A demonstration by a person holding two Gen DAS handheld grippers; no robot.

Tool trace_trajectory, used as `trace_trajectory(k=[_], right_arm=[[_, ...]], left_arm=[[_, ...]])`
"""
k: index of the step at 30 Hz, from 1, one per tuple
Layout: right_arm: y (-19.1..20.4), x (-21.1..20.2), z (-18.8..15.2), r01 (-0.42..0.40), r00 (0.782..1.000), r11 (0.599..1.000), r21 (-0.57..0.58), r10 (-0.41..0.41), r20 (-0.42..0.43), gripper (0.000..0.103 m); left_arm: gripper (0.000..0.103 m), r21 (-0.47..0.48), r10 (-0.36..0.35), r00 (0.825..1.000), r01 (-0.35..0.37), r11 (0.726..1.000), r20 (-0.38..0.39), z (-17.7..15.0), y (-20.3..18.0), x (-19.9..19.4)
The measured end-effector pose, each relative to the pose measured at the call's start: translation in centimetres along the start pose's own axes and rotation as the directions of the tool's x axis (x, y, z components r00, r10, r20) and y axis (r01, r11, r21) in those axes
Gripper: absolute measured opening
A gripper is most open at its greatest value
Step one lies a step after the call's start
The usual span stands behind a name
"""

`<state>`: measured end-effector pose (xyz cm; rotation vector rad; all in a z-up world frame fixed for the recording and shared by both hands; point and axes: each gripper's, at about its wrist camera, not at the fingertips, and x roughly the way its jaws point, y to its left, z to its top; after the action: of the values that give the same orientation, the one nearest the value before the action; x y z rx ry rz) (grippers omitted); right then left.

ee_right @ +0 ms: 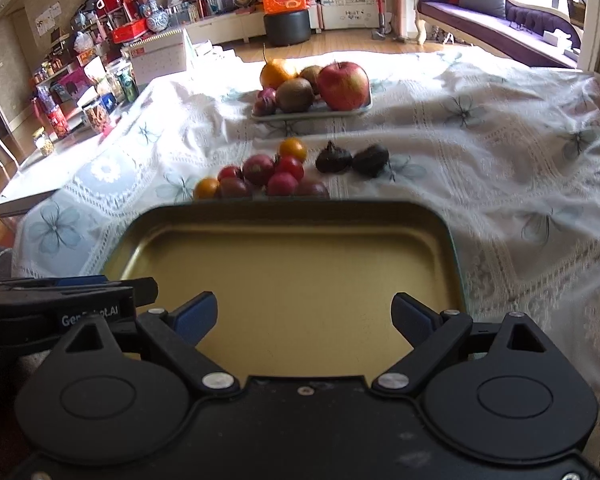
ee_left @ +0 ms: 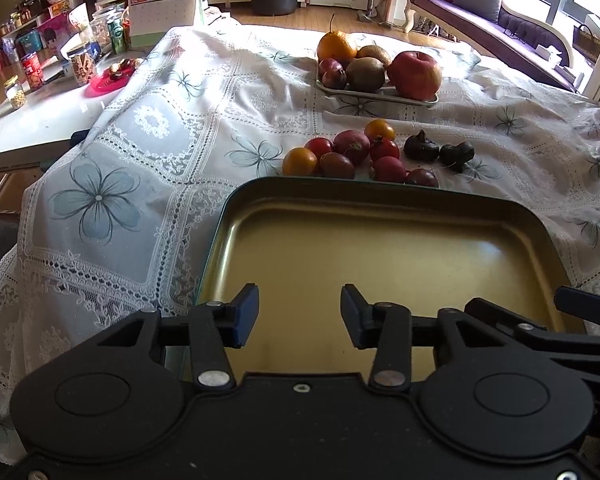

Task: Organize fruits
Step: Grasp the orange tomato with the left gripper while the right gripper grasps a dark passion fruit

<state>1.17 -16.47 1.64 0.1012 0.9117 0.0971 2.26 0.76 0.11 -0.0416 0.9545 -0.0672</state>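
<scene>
Both grippers' fingers (ee_left: 247,316) (ee_right: 198,318) spread, empty, above gold tray (ee_right: 300,216), small fruits (ee_right: 260,176) beyond, perhaps tomatoes

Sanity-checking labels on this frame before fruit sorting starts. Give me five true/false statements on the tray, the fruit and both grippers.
1. The gold tray is empty. True.
2. The left gripper is shut on a tomato. False: its jaws stand apart over the tray and hold nothing.
3. The red apple sits on the white plate with the kiwis. True.
4. The small tomatoes lie inside the tray. False: they lie on the tablecloth, beyond the tray's far rim.
5. The right gripper is open. True.
</scene>
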Motion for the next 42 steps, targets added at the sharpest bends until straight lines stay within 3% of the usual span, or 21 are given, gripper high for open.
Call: trace_trajectory(k=[7,14,18,26,36,42], right_arm=[[-1.8,0.9,5.1,0.024,0.997,0.999,0.042,-0.027,0.078,0.091],[-4.5,6.0,10.2,0.043,0.999,0.994,0.098,-0.044,0.006,0.072],[-6.8,9.6,12.3,0.059,0.997,0.985,0.165,-0.051,-0.051,0.071],[-9.1,14.5,13.1,0.105,0.989,0.962,0.251,-0.075,-0.124,0.068],[-8.5,17.3,13.7,0.09,0.986,0.954,0.286,-0.046,-0.157,0.045],[-7.4,18.2,13.6,0.112,0.985,0.959,0.26,-0.073,-0.157,0.046]], left_arm=[[0.052,0.023,0.009,0.999,-0.009,1.0,0.033,4.7,0.7,0.9],[0.052,0.022,-0.028,1.0,0.028,0.999,-0.006,9.3,1.6,5.0],[0.052,-0.006,-0.038,0.998,0.037,0.999,-0.047,10.7,2.0,7.7],[0.051,0.012,-0.036,0.993,0.037,0.999,-0.116,11.4,1.2,11.4],[0.05,0.031,-0.011,0.994,0.014,0.999,-0.112,11.5,0.8,13.3],[0.056,0.014,-0.025,0.995,0.026,1.0,-0.101,11.4,1.3,14.0]])
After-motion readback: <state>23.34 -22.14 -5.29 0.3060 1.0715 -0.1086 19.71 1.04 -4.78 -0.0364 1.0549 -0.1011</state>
